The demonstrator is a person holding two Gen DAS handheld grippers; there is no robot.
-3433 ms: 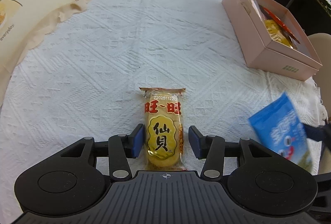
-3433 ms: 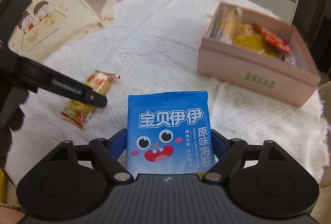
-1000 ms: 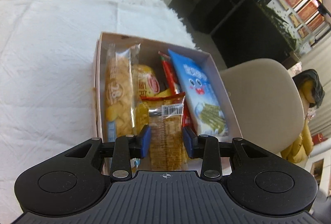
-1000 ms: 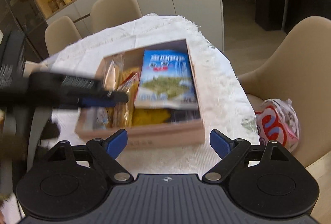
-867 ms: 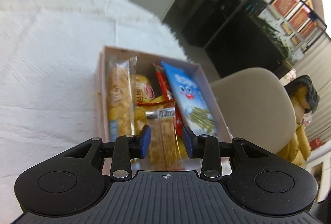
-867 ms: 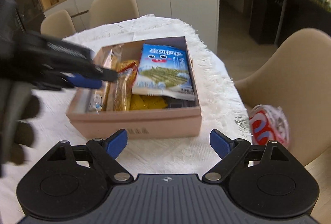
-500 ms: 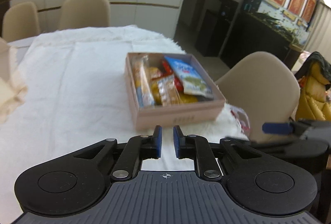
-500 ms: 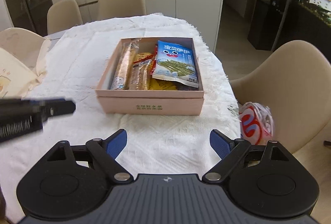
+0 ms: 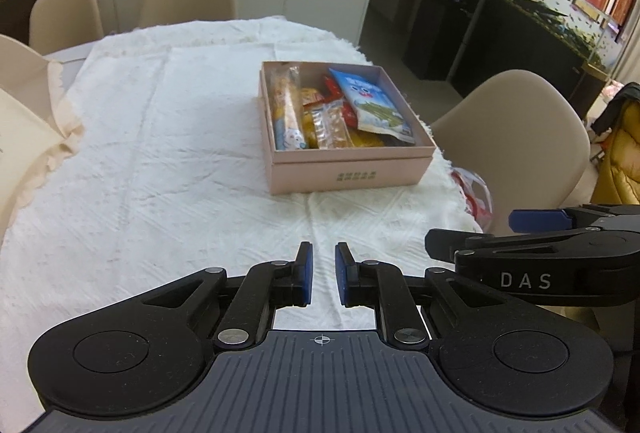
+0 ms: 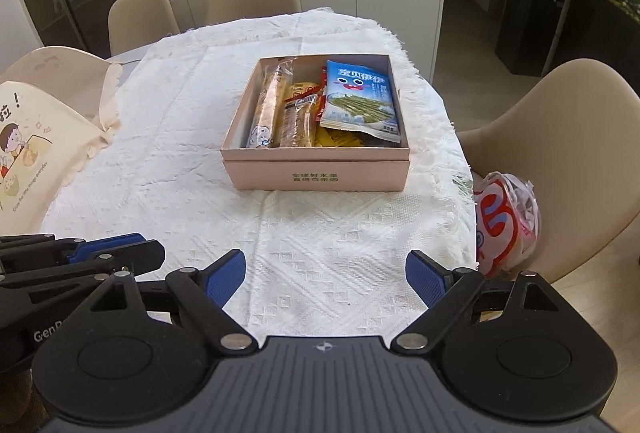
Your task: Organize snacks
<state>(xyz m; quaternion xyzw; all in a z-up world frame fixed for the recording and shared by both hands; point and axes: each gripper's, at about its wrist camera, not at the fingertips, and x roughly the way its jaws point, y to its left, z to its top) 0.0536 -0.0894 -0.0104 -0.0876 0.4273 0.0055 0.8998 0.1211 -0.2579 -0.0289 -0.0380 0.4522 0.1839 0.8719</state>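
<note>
**Pink carton, stocked: both tools clear of it**

Pink cardboard box [image 10: 316,175] is set on the white-clothed counter [image 10: 320,265], towards its far right part, well apart from both tools. Contents recorded: a blue seaweed packet [image 10: 360,101] laid flat along the right wall; a clear-wrapped rice cracker pack [image 10: 298,121] near the middle; a long biscuit sleeve [image 10: 270,105] against the left wall; yellow and red packets beneath, only partly seen.

Left hand-held gripper [image 9: 322,275]: pads drawn almost together, nothing between them. Right hand-held gripper [image 10: 326,279]: jaws spread wide, nothing held.

No loose snack is seen on the cloth in either view, so the packing is judged complete or nearly so. A printed cloth bag [image 10: 32,149] lies at the left edge; a red-and-white plastic bag [image 10: 504,221] sits on the chair seat to the right.

Handling note: before the step is closed, the counter is best checked for strays while both tools are kept high and clear of the box rim, so that the blue packet resting on top is not disturbed.
</note>
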